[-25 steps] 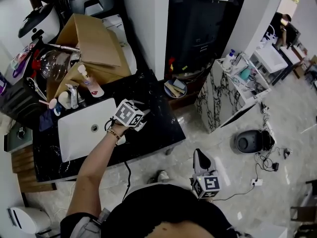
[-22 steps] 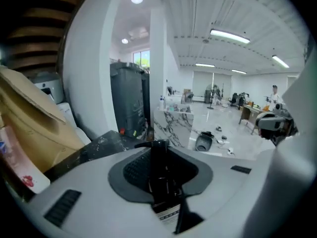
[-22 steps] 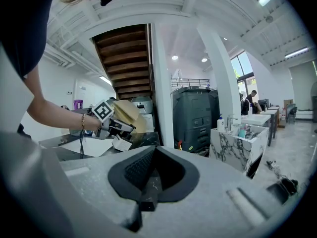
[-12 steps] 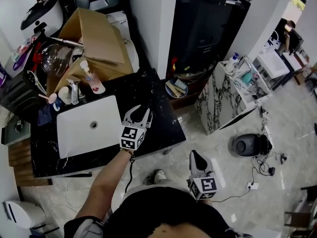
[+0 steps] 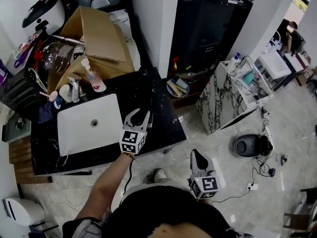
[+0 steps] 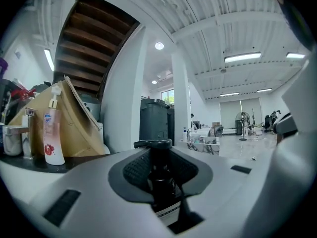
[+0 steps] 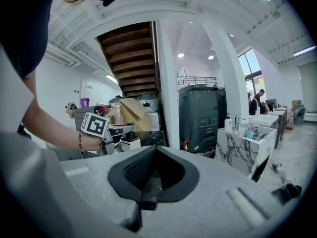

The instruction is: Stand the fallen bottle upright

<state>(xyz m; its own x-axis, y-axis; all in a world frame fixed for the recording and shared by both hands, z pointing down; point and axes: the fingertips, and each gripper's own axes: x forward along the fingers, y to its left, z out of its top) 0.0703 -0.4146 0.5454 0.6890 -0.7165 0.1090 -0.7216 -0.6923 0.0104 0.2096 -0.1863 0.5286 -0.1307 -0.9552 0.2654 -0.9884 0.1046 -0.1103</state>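
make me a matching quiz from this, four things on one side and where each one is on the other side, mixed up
Things
1. small dark bottle with black cap
2. pink-and-white pump bottle
3. white rectangular sink
4. right gripper

Places
A. over the pale floor, off the counter
B. between the jaws of the left gripper
C. sunk in the black counter
D. upright beside the brown cardboard box

Pairs: 1-B, 2-D, 3-C, 4-A
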